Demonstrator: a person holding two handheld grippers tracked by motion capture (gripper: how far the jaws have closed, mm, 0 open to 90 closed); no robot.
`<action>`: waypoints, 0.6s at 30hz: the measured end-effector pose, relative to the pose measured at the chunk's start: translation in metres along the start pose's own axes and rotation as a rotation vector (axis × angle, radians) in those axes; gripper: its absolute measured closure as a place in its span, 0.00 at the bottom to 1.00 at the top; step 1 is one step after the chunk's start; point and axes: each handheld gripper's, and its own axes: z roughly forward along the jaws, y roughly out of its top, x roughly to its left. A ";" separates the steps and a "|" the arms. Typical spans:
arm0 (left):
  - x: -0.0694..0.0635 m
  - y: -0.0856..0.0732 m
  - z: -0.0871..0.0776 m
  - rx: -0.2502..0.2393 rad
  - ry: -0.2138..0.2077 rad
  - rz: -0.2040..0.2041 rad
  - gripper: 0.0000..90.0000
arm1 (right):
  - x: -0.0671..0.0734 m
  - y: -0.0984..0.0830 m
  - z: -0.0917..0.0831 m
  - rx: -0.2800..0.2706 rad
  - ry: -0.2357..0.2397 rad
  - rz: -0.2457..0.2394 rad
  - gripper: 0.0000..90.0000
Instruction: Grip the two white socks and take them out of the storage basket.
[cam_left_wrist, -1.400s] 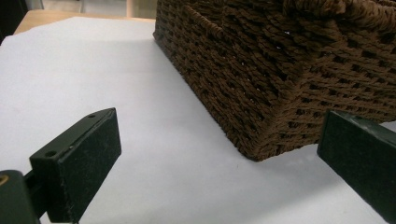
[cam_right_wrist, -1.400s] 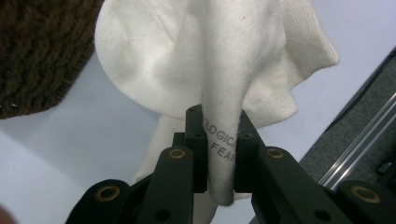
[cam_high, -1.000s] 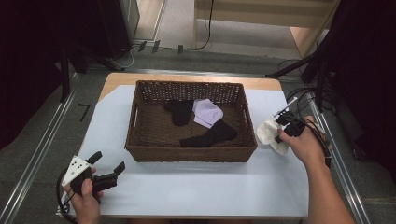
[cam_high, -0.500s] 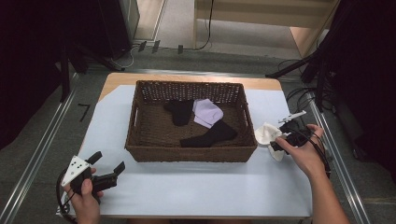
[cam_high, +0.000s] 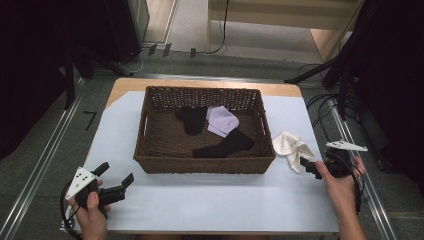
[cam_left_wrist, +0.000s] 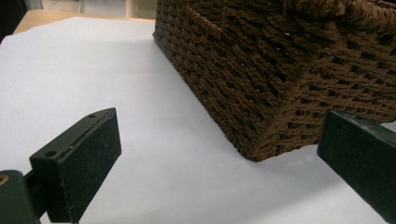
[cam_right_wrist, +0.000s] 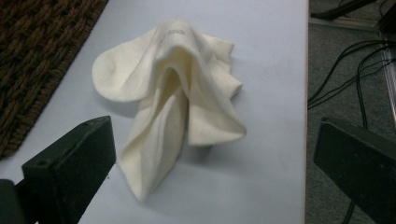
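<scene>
Grey flooring with cables surrounds a wooden table (cam_high: 200, 84) covered by a large white sheet (cam_high: 210, 200). On the sheet, toward the far side, sits a rectangular dark-brown woven wicker basket (cam_high: 205, 164); in the left gripper view its near corner (cam_left_wrist: 261, 144) stands close ahead between the jaws. Inside the basket lie three socks: a long black sock (cam_high: 225, 145) near the front wall, a second black sock (cam_high: 191, 119) toward the back, and a pale lilac sock (cam_high: 221, 121) just beside it, overlapping its edge.

On the bare sheet just right of the basket lies a crumpled cream-white sock (cam_high: 291, 148), apart from the basket wall. In the right gripper view it (cam_right_wrist: 173, 102) rests in a loose folded heap on the sheet ahead of the jaws, with nothing pressing on it.

At the right edge of the table, the right gripper (cam_high: 311, 166) is held in the person's hand and points at the cream sock. Its jaws have just been opening and now stand wide apart, released; the sock lies free in front of them.

At the near left corner, the left gripper (cam_high: 116, 176) rests low over the sheet in the person's other hand, aimed at the basket. Its jaws are spread wide with only bare sheet between them.
</scene>
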 end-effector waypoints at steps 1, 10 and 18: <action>0.000 0.000 0.000 0.000 0.000 0.000 0.01 | 0.000 -0.004 -0.002 -0.014 0.002 0.006 0.00; 0.000 0.000 0.000 0.002 -0.002 0.005 0.01 | -0.006 -0.039 -0.021 -0.110 0.017 0.038 0.00; 0.000 0.000 0.000 0.001 -0.004 0.009 0.01 | -0.011 -0.063 -0.033 -0.149 0.023 0.062 0.00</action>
